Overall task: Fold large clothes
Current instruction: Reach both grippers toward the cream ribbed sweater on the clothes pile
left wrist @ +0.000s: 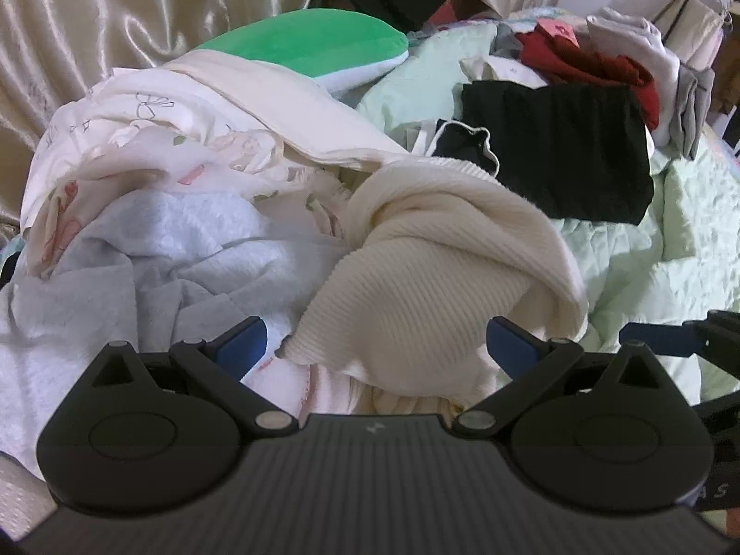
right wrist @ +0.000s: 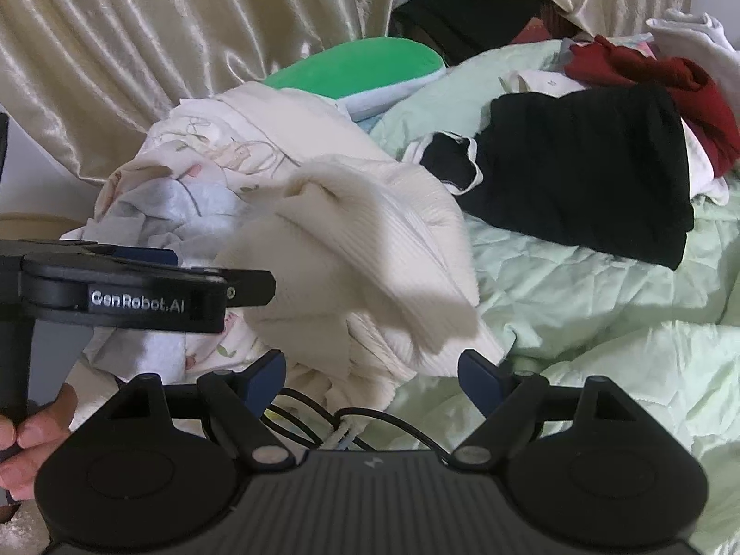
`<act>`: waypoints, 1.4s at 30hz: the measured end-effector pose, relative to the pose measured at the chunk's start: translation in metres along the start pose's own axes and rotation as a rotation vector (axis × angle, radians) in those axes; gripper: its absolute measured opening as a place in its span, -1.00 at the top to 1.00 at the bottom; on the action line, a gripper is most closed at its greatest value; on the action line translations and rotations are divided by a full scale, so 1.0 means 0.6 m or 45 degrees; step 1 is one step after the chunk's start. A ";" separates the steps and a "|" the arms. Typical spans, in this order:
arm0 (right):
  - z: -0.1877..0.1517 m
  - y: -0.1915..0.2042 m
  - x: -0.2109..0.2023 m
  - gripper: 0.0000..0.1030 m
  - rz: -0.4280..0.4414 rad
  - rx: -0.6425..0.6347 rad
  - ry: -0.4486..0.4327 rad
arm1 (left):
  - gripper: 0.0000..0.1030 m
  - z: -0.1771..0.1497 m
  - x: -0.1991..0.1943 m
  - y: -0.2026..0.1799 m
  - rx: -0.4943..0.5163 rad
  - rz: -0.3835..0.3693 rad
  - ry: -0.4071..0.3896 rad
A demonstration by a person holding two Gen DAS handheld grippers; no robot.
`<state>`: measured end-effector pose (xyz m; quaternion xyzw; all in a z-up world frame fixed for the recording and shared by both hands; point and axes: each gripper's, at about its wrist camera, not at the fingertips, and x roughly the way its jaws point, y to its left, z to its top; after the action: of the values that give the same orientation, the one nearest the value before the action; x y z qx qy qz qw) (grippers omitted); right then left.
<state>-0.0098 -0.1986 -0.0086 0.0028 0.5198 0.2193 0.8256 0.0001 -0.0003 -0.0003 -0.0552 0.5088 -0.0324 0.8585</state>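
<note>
**Both tools wide open at the cream knit**

Your left tool (left wrist: 374,347) stands wide open, its blue pads (left wrist: 240,347) spread far apart with nothing pinched between them. The cream ribbed sweater (left wrist: 430,277) lies directly ahead of it, bunched in a heap, and its lower folds hang into the gap between the pads, closer to the right pad than the left. Whether the cloth touches either pad cannot be told.

Your right tool (right wrist: 372,377) is also wide open and holds nothing. In its view the cream ribbed sweater (right wrist: 360,249) sits just beyond the tips and a little to the left, its near edge drooping toward the gap. A black cable (right wrist: 370,421) loops close under this tool. At the left edge of that view the left tool (right wrist: 138,296) shows from the side, with a hand (right wrist: 32,434) gripping its handle.

The sweater rests on a pile of laundry: a pale grey garment (left wrist: 115,277) to its left and a floral-print cloth (left wrist: 152,138) behind that. All of it lies on a bed with a pale green quilt (left wrist: 647,249). Further right on the quilt are a black garment (left wrist: 555,152) and a dark red one (left wrist: 587,64), well apart from both tools. A green pillow (left wrist: 305,41) lies at the far side, before a satin curtain (left wrist: 115,9).
</note>
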 end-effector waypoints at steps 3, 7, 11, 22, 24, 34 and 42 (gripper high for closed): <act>-0.004 0.004 0.001 -0.60 -0.042 -0.016 0.004 | -1.00 -0.002 0.007 -0.004 0.006 0.020 0.026; -0.010 0.010 0.003 -0.60 -0.098 -0.038 0.009 | -1.00 -0.005 0.014 -0.010 0.015 0.046 0.057; -0.006 0.020 0.003 -0.60 -0.132 -0.052 0.013 | -1.00 -0.003 0.024 -0.007 0.018 0.034 0.091; -0.007 0.034 -0.002 -0.67 -0.172 -0.101 0.001 | -1.00 -0.007 0.041 -0.009 0.022 0.036 0.125; -0.006 0.035 -0.001 -0.67 -0.184 -0.109 0.001 | -1.00 -0.008 0.044 -0.011 0.028 0.045 0.126; -0.012 0.042 -0.002 -0.69 -0.192 -0.132 -0.010 | -1.00 -0.012 0.047 -0.017 0.044 0.051 0.132; -0.016 0.047 0.001 -0.71 -0.216 -0.155 -0.007 | -1.00 -0.015 0.051 -0.021 0.043 0.055 0.144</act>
<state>-0.0278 -0.1751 -0.0067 -0.0907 0.5018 0.1799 0.8412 0.0070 -0.0167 -0.0293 -0.0278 0.5571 -0.0255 0.8296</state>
